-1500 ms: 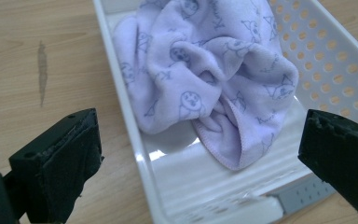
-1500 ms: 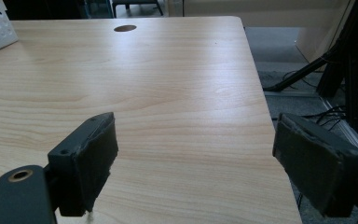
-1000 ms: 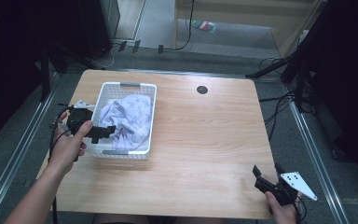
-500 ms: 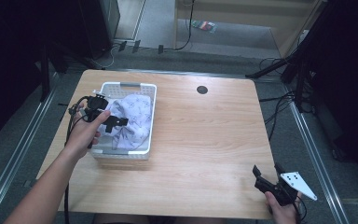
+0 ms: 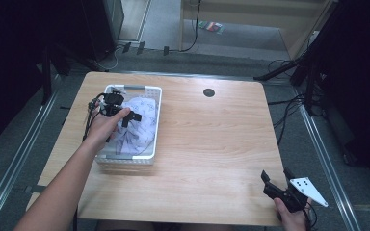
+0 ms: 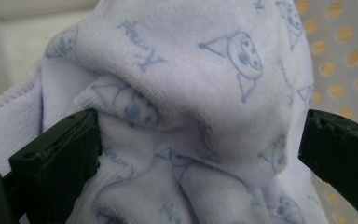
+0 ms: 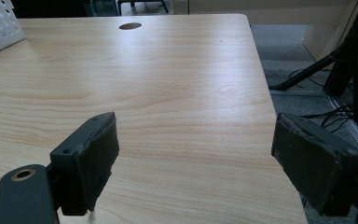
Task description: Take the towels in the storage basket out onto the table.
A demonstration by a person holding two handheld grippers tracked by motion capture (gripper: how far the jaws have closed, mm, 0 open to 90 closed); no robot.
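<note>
Left gripper point(image 5: 126, 117) is inside the basket point(image 5: 155, 120), jaws spread wide on either side of a bunched fold of cloth point(image 6: 186, 102); left jaw touches the fabric, right jaw just beside it, nothing clamped yet. Cloth point(image 5: 137, 130) is pale lilac with blue cartoon print, crumpled, lying in the basket. Basket is white, perforated, on the table point(image 5: 212, 144) at its left side. Right gripper point(image 5: 275, 181) sits well apart from the basket, at the table's near right corner, jaws wide apart, holding nothing, over bare wood. Round hole point(image 5: 209, 92) in the table lies right of the basket, toward the far edge.
</note>
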